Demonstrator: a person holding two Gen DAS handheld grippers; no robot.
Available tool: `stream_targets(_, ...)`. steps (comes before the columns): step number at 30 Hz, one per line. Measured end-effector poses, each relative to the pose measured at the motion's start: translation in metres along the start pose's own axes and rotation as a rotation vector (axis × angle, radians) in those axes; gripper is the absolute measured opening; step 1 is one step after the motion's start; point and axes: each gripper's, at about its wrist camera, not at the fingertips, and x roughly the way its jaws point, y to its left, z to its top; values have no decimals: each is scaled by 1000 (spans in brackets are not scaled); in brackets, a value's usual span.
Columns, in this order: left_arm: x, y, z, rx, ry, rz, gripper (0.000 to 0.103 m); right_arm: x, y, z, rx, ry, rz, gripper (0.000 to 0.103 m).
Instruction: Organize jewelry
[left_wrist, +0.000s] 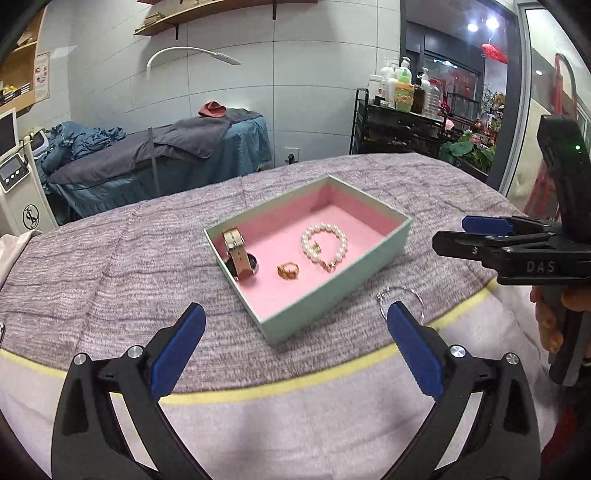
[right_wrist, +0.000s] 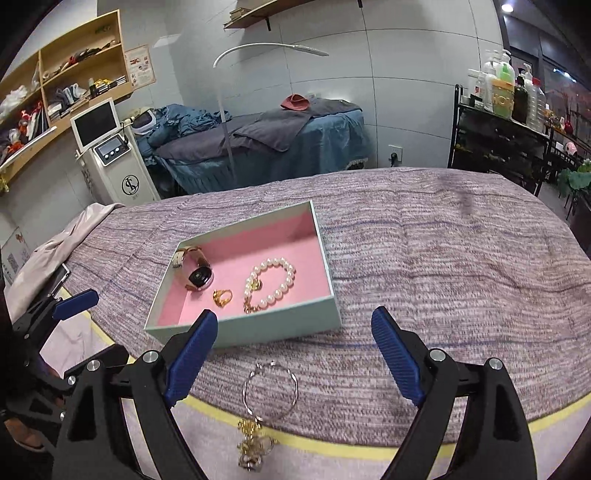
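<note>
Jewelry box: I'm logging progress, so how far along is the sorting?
Done: the watch, gold ring and pearl bracelet lie inside the jewelry box. In hand: nothing; the left gripper and right gripper are both open and empty. Left: the silver bangle with gold charms lies on the blanket, outside the box.

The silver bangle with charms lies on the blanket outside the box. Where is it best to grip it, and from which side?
Probably grip the silver bangle on its thin wire ring, coming from above. It lies flat, so one jaw goes inside the ring and one outside. Avoid the loose charm cluster at its near end.
</note>
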Motion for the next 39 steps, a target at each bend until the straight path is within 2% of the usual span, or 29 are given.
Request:
stream_targets(10, -1, -21, -43, -28, 63, -46, 97, -26, -1, -60, -51, 10, -40, 83)
stream_targets(15, -2, -26, -57, -35, 80, -36, 97, -34, 5, -82, -78, 21, -24, 82)
stream_targets(16, -2, -26, -59, -38, 83, -34, 97, -34, 8, -86, -91, 25, -24, 79)
stream_targets(18, -3, -27, -64, -43, 89, -33, 97, -31, 18, -93, -136, 39, -33, 66)
stream_targets(19, -2, -27, -67, -46, 95, -32, 97, -28, 23, -97, -159, 51, -38, 62)
stream_targets(21, -2, -26, -71, -53, 104, -35, 97, -22, 32, -104, -198, 87, -24, 47)
stream_targets(29, 3, -32, -79, -64, 127, -63, 97, -4, 39, -107, -203, 161, 4, 25)
stream_targets(32, 3, -34, -78, -58, 126, -66, 97, -4, 39, -107, -201, 162, 10, 15)
stream_targets(39, 3, -38, -75, -46, 126, -71, 97, -10, 40, -110, -206, 151, 19, 13)
